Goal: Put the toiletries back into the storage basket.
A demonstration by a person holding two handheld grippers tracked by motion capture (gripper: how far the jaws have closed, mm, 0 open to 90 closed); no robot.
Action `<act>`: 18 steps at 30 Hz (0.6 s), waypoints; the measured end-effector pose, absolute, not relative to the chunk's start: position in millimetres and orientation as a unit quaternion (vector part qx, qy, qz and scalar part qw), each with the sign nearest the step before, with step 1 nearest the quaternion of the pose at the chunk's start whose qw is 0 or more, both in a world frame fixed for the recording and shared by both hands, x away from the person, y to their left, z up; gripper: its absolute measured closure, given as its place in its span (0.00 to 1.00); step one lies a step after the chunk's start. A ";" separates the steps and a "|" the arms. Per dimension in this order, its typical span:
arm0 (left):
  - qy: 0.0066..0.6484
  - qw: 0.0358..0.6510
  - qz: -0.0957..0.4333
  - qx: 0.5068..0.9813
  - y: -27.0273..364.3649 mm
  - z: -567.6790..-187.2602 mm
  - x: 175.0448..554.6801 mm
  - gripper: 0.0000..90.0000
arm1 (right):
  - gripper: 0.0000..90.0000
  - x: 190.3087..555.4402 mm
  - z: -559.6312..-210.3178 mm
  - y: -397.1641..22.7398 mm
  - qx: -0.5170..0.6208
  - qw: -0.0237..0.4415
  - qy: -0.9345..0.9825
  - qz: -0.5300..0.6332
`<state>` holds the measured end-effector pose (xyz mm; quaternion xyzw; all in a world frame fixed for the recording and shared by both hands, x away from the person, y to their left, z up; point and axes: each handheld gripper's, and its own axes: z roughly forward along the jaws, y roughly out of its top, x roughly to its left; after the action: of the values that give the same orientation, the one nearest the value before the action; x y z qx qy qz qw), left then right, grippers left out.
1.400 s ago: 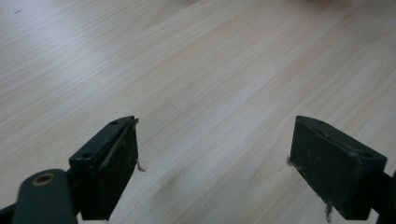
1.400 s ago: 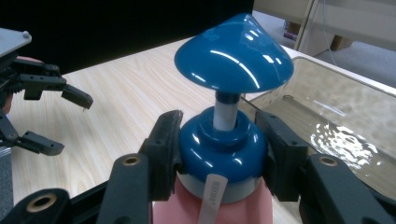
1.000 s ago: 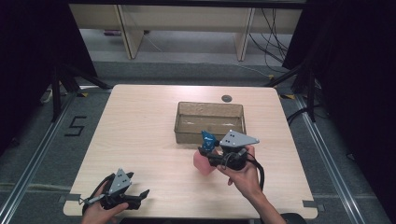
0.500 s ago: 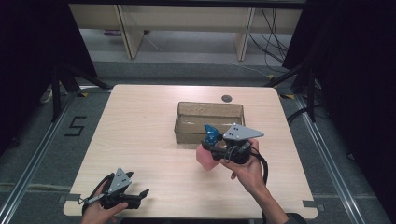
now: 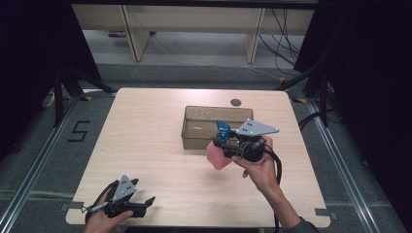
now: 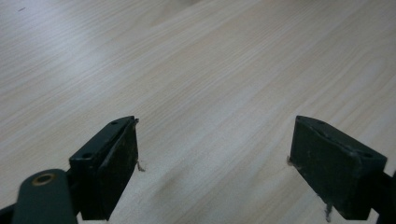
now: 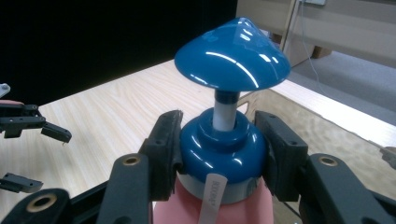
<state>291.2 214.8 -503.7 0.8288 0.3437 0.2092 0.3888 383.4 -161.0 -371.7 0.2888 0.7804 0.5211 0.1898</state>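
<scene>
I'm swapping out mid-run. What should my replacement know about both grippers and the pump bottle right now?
Right gripper: shut on the pink pump bottle, jaws clamped on its blue collar, held upright above the table, just in front of the clear bin.
Left gripper: open, nothing between the jaws, at the table's near left corner.
Done: bottle gripped.
Left: likely into the bin, which looks empty.

pink pump bottle (image 7: 219,154) | blue cap, blue pump head | upright | off table
</scene>
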 end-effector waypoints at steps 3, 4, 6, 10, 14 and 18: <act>0.342 0.388 0.207 0.830 214.6 -504.0 290.2 0.17 | 0.59 384.5 -370.2 -161.2 0.294 0.183 0.779 0.523; 0.342 0.389 0.210 0.829 215.1 -504.3 291.1 0.17 | 0.59 387.3 -368.3 -163.2 0.292 0.187 0.778 0.523; 0.343 0.389 0.210 0.829 214.8 -503.7 291.2 0.17 | 0.59 387.6 -367.3 -163.1 0.299 0.182 0.776 0.525; 0.343 0.390 0.210 0.828 215.1 -504.3 291.1 0.17 | 0.59 391.7 -361.2 -166.7 0.309 0.189 0.772 0.522; 0.333 0.385 0.216 0.833 216.1 -503.5 292.0 0.17 | 0.59 396.6 -358.6 -169.6 0.303 0.197 0.769 0.527; 0.336 0.388 0.215 0.831 215.5 -503.4 292.0 0.17 | 0.59 400.3 -355.9 -172.3 0.305 0.203 0.764 0.531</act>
<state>292.0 215.5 -503.4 0.8312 0.3356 0.2149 0.3878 400.3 -172.3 -355.9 0.3046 0.7644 0.5307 0.2032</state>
